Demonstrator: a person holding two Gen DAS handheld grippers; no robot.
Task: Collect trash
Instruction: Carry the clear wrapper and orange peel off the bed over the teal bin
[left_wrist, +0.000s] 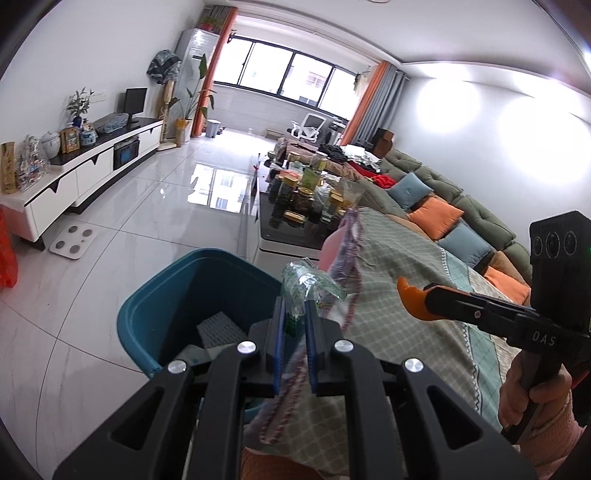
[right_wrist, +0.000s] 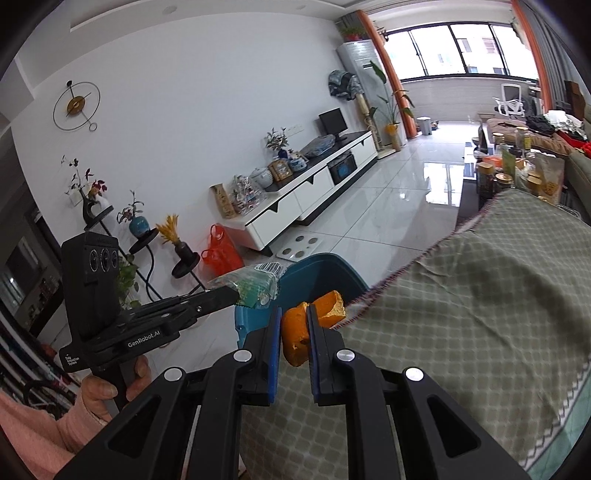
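1. Left gripper (left_wrist: 294, 317): jaws clamped on a clear green-printed wrapper (left_wrist: 310, 286), held over the near rim of the teal bin (left_wrist: 147, 306).
2. Right gripper (right_wrist: 293, 332): jaws closed on an orange peel (right_wrist: 295, 332), held just beside the bin's rim, at the edge of the checked green cloth (right_wrist: 480, 295).
3. Bin sits on the white tile floor (left_wrist: 110, 258), touching the cloth edge; some paper lies inside.
4. Both grippers hand-held, pink sleeves visible.

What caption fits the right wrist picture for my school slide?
Right gripper pinching a chunk of orange peel near the blue plastic trash bin, beside a green checked sofa cover.
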